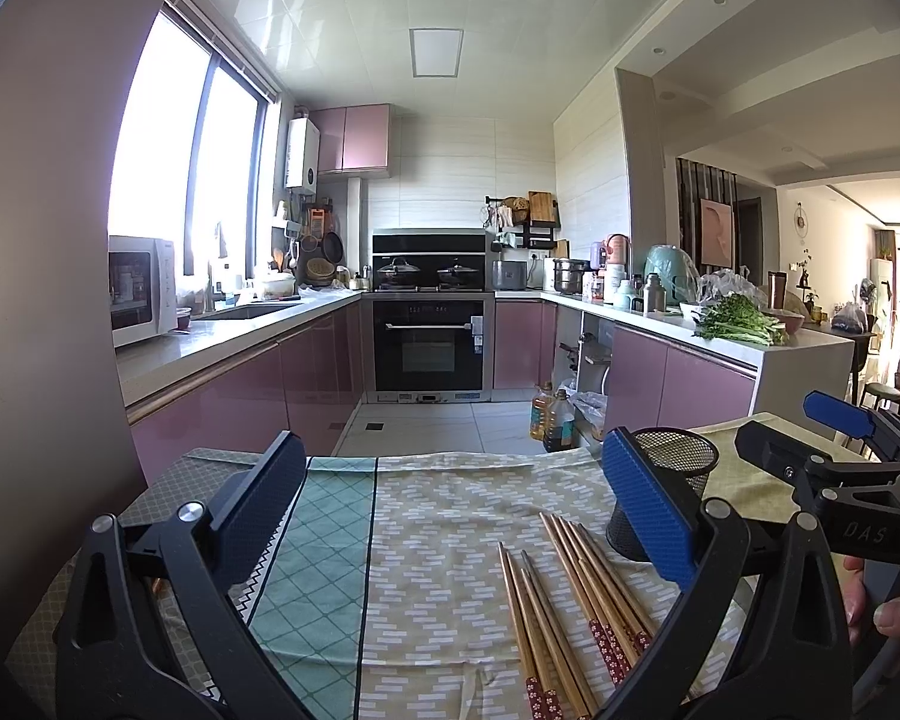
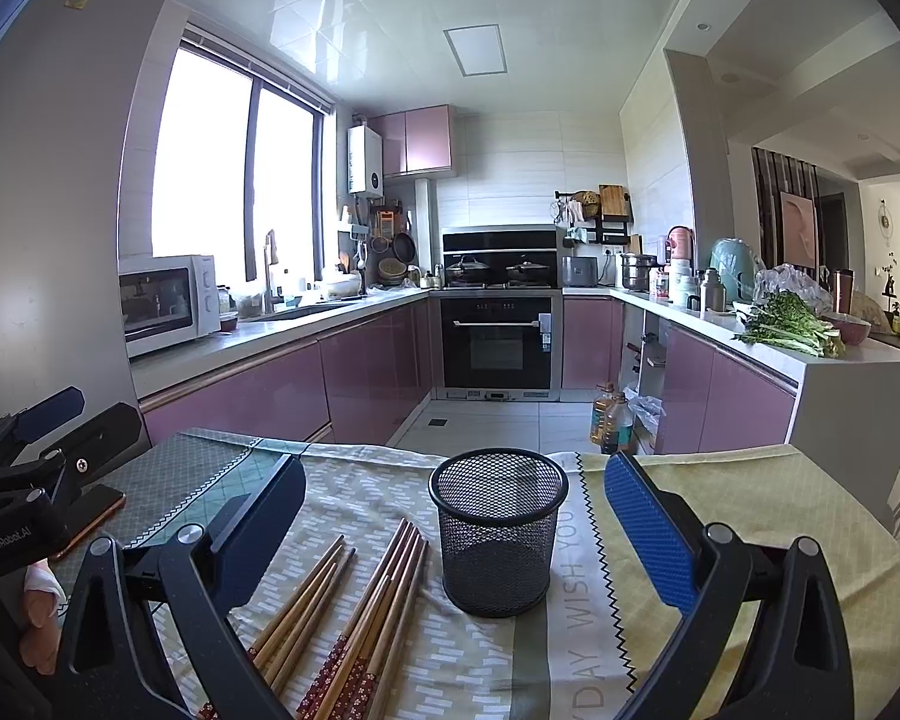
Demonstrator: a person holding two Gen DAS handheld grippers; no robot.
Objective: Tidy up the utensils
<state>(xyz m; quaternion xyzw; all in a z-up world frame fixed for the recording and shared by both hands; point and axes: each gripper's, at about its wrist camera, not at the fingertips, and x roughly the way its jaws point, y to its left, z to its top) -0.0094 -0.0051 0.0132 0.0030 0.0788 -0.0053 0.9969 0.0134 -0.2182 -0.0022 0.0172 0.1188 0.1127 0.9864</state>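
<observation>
Several wooden chopsticks [image 1: 570, 600] with red patterned ends lie in two bunches on the patterned tablecloth [image 1: 438, 516]; they also show in the right wrist view [image 2: 354, 612]. A black mesh cup [image 2: 498, 534] stands upright and empty just right of them, partly hidden by a finger in the left wrist view [image 1: 678, 480]. My left gripper [image 1: 456, 510] is open and empty above the cloth, left of the chopsticks. My right gripper [image 2: 456, 516] is open and empty, with the cup between its fingers' line of sight.
The table's far edge [image 2: 426, 450] faces a kitchen with purple cabinets and an oven [image 2: 498, 336]. A phone [image 2: 90, 522] lies on the cloth at left under the left gripper. Oil bottles [image 2: 612, 414] stand on the floor beyond.
</observation>
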